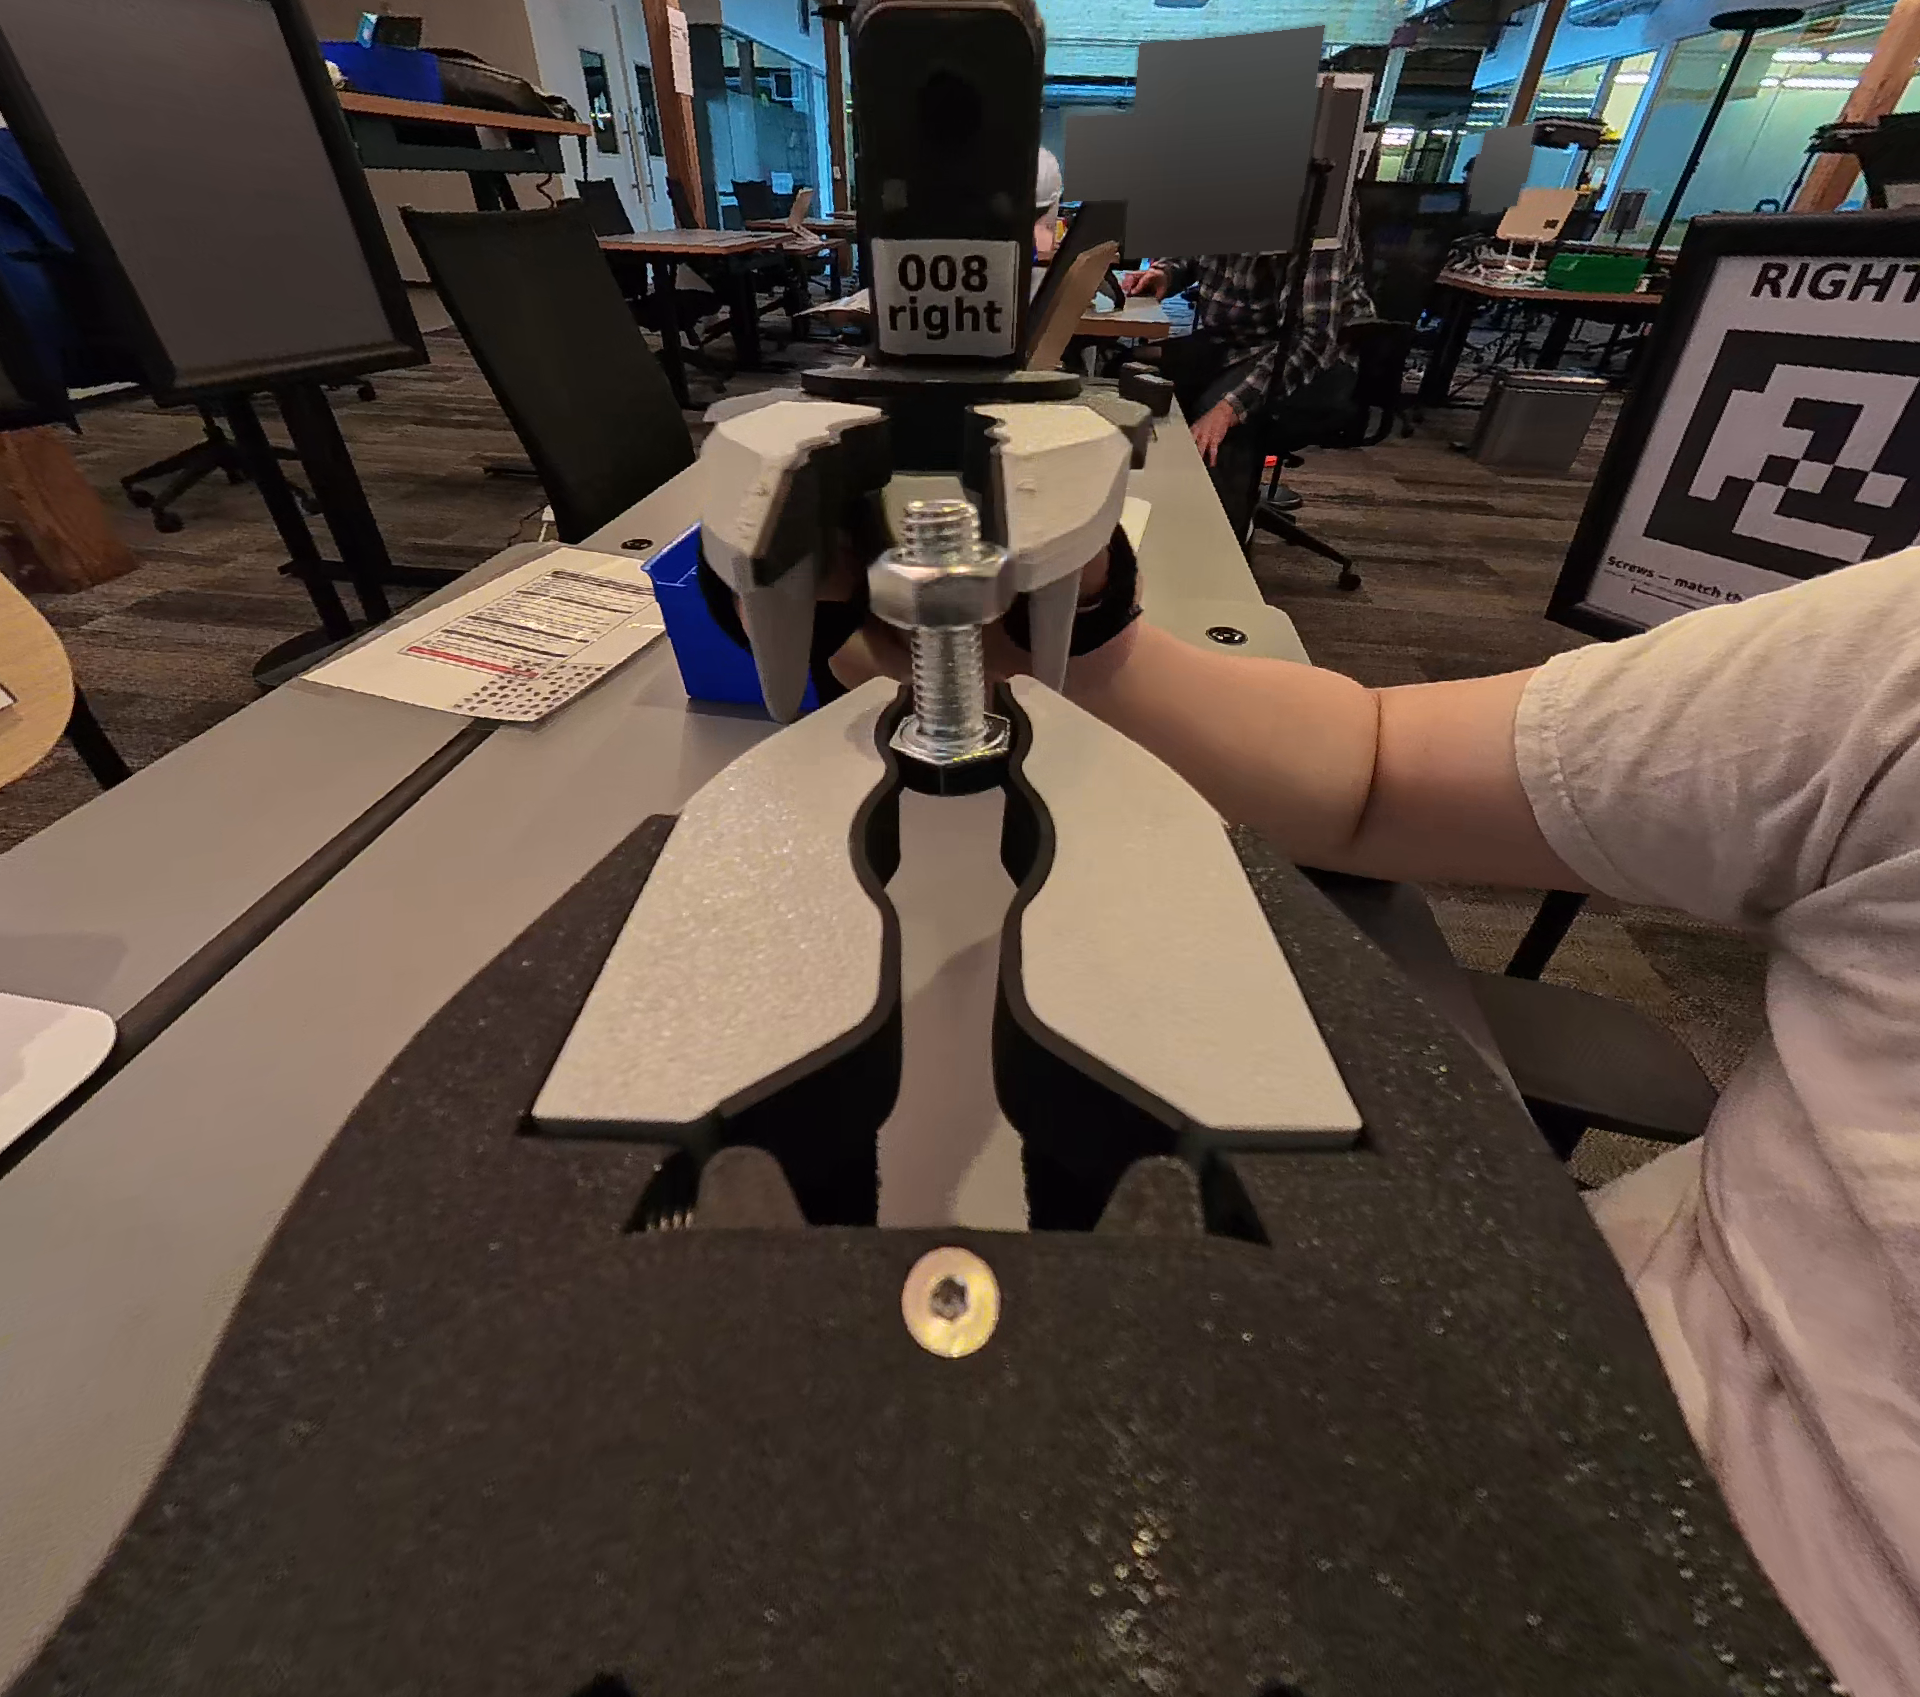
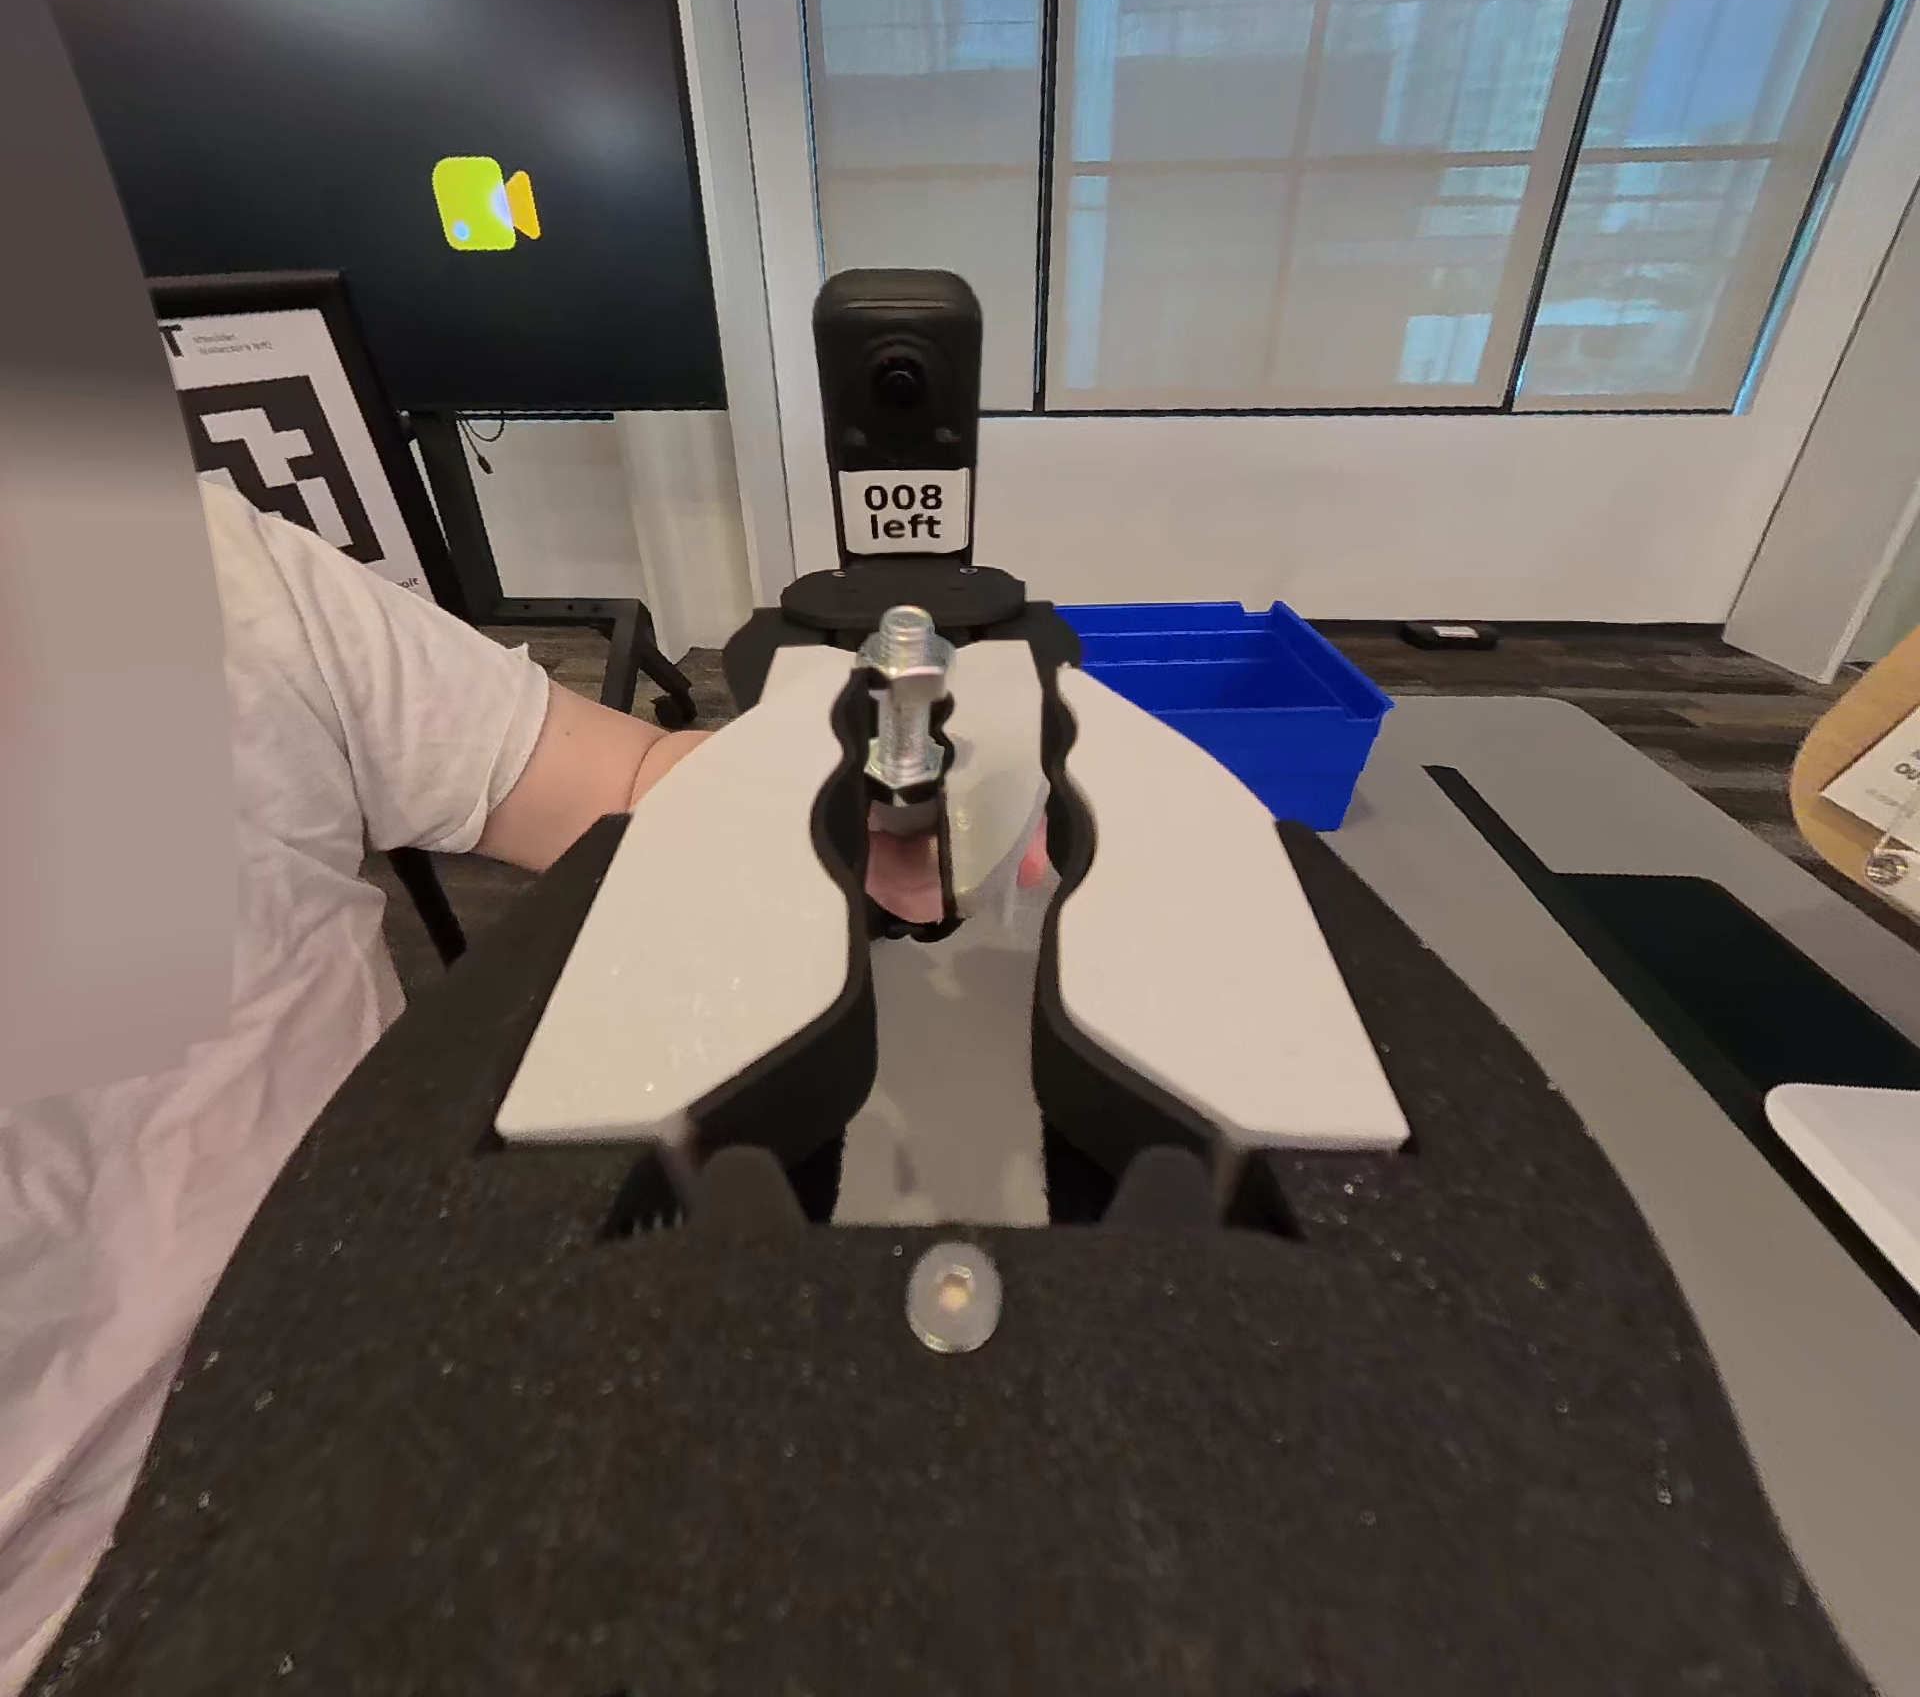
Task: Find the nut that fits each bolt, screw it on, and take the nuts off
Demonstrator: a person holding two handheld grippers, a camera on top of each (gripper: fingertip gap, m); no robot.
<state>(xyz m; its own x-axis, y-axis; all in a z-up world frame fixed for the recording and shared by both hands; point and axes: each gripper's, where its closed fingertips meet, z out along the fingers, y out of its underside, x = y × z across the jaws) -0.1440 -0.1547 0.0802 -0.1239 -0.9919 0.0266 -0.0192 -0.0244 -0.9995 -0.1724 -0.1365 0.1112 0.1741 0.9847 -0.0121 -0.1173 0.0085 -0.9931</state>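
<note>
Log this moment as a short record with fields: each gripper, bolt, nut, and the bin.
left gripper: shut on the bolt's head
right gripper: open, fingers on either side of the nut
bolt: silver, held in the air above the grey table
nut: threaded partway on, thread showing on both sides of it
blue bin: on the table behind the grippers, contents not visible

Bolt (image 1: 943, 671) head inside gripper (image 1: 948, 738)

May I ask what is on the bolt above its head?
A silver nut sits high on the bolt, bare thread above it. The left tongs grip the head, covering its underside.
</note>
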